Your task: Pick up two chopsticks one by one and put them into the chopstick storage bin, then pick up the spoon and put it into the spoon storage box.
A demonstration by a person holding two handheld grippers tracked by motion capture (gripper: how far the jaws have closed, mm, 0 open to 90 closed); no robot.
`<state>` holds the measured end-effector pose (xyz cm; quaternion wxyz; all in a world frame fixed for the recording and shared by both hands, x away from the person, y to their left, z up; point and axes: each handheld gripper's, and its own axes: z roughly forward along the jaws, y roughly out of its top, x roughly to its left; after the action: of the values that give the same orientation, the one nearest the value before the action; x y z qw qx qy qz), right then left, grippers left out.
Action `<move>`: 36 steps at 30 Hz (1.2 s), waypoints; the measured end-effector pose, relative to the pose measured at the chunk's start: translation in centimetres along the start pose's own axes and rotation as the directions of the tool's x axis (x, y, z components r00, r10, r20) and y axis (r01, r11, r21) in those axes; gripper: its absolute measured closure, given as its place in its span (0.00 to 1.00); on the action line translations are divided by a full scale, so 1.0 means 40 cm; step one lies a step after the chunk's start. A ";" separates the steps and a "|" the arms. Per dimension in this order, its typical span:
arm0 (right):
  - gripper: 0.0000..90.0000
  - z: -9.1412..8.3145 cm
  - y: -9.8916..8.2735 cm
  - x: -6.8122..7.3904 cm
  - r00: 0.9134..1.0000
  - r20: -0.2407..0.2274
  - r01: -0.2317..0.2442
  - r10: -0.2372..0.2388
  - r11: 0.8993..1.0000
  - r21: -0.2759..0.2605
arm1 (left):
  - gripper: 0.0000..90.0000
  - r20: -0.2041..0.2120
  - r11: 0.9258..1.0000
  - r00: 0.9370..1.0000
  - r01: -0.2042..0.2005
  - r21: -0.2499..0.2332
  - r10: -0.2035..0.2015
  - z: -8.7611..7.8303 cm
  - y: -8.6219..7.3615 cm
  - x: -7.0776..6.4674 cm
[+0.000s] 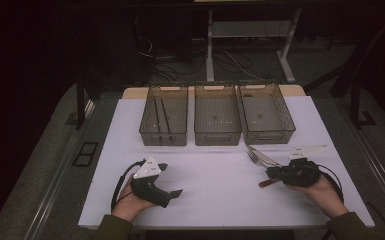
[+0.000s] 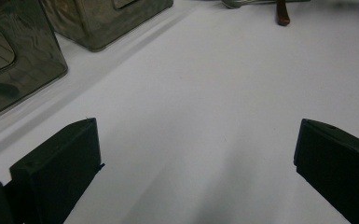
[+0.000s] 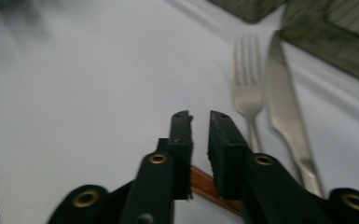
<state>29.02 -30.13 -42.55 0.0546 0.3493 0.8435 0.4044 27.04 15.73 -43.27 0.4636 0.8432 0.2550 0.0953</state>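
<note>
A steel fork [image 1: 252, 157] and a table knife [image 1: 263, 156] lie side by side on the white table [image 1: 215, 190] at the right, in front of the right bin. In the right gripper view the fork [image 3: 247, 88] and knife [image 3: 284, 105] lie just right of my jaws. My right gripper [image 1: 270, 173] [image 3: 200, 117] points left with only a narrow gap between its jaws and nothing in that gap. A brown handle [image 1: 266, 183] [image 3: 204, 184] lies on the table beneath it. My left gripper [image 1: 170, 179] [image 2: 196, 154] rests at the front left, open wide over bare table.
Three translucent bins stand in a row at the back: left [image 1: 163, 138], middle [image 1: 217, 138], right [image 1: 267, 136]. Two thin dark sticks [image 1: 160, 115] lie in the left bin. The table's front edge runs just below both hands.
</note>
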 end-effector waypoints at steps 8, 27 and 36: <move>0.67 -0.065 -0.011 -0.053 0.996 0.062 -0.052 0.056 0.997 -0.061 | 0.00 -0.001 1.000 1.000 0.000 0.000 0.000 0.000 0.000 -0.001; 0.51 -0.155 -0.076 -0.173 0.959 0.226 -0.150 0.169 0.984 -0.096 | 0.00 0.003 1.000 1.000 0.001 0.010 -0.001 0.004 -0.002 0.002; 0.47 -0.144 -0.105 -0.201 0.957 0.228 -0.176 0.180 0.984 -0.037 | 0.00 0.008 1.000 1.000 0.000 0.008 0.000 0.005 -0.001 0.003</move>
<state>30.62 -40.75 -43.25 0.1182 0.4677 0.7933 0.3714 27.19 15.67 -43.43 0.4613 0.8454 0.2534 0.0908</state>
